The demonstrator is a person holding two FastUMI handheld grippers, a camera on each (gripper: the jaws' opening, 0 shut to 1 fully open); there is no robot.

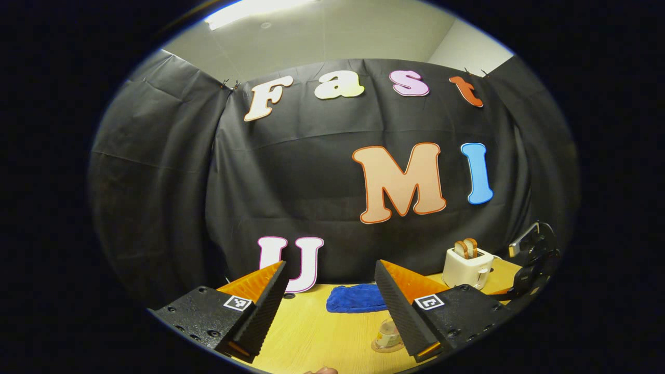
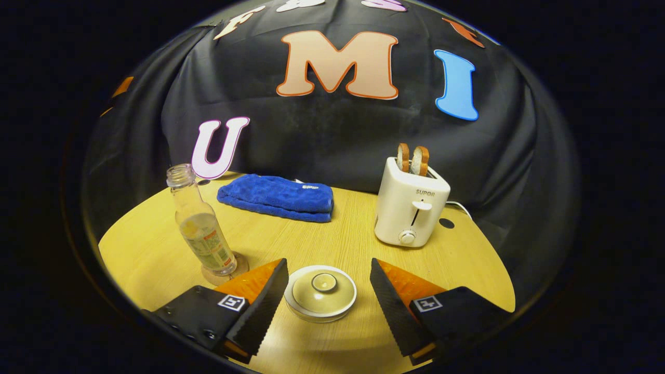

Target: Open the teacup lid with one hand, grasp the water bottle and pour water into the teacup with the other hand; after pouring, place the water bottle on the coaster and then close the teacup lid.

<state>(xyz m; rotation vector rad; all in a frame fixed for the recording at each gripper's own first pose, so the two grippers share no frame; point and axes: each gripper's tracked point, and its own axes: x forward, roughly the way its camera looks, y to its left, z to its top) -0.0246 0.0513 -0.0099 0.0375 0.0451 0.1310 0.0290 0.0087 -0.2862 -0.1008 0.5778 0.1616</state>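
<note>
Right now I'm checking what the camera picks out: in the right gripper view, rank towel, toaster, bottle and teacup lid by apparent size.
1. blue towel
2. toaster
3. water bottle
4. teacup lid
Towel and toaster look close; the lid sits nearest, so its rank is unsure.

Pale yellow wood-grain tabletop (image 2: 332, 234), fine parallel grain lines. Folded towel of deep blue plush cloth (image 2: 276, 197), small white tag at one edge. Cream-white plastic toaster (image 2: 410, 208), two slices of bread (image 2: 412, 159) in its slots, brown crust, lighter crumb. Clear plastic water bottle (image 2: 200, 228), label yellow-green with red and white patches. Round tan coaster (image 2: 224, 274) beneath the bottle. Pale olive-green ceramic teacup lid (image 2: 321, 292), glossy, over a white saucer rim (image 2: 298, 306). Booth wall of matte black cloth (image 2: 322, 124). Ceiling (image 1: 332, 36) off-white.
</note>
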